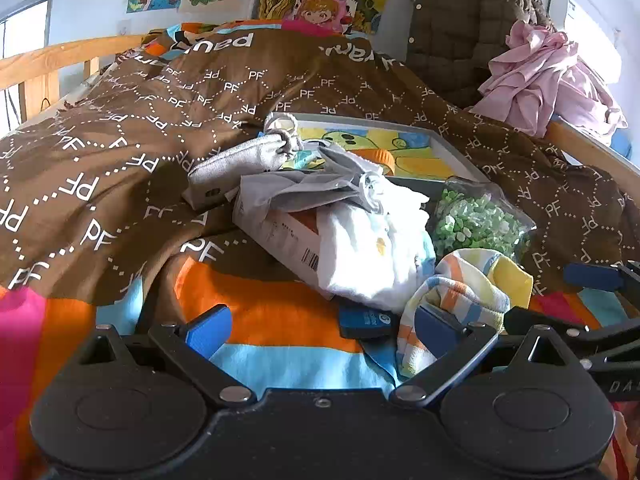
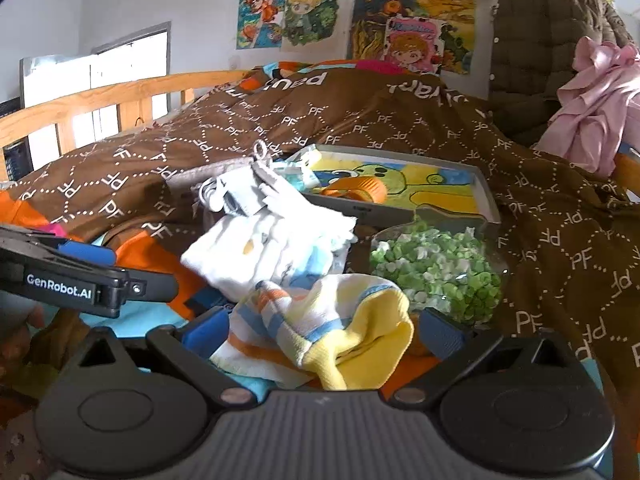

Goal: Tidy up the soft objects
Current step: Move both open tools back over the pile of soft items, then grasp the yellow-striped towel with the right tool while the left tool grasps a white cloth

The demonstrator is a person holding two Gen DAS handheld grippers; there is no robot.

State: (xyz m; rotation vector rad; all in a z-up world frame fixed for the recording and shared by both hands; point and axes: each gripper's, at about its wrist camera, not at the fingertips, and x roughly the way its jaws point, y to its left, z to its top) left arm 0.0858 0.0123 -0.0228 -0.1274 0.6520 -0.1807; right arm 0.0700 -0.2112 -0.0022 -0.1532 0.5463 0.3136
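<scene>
Up close from the left wrist, the left gripper [image 1: 320, 332] has its blue-padded fingers spread wide over the bed, pinching nothing. Between them lies bare quilt [image 1: 276, 312], smooth cotton in orange and blue bands turning brown farther out. Just ahead of the right finger sits a crumpled striped towel [image 1: 460, 292], nubbly terry with a yellow edge. Beyond it a soft white cloth [image 1: 360, 256] slumps over a flat cardboard box [image 1: 280, 232], with a grey pouch [image 1: 236, 168] farther off and a clear bag of green bits [image 1: 476, 220] to the right.

From the right wrist, the right gripper [image 2: 324, 332] is also splayed open, and the towel [image 2: 320, 320] lies bunched between its fingers, folds touching the left pad; whether the right pad touches it I cannot tell. Straight ahead is the white cloth [image 2: 272, 244], the lumpy green bag [image 2: 436, 268] ahead to the right, and a shallow grey tray [image 2: 400, 208] behind. The left gripper's black arm [image 2: 80, 280] juts in from the left.
</scene>
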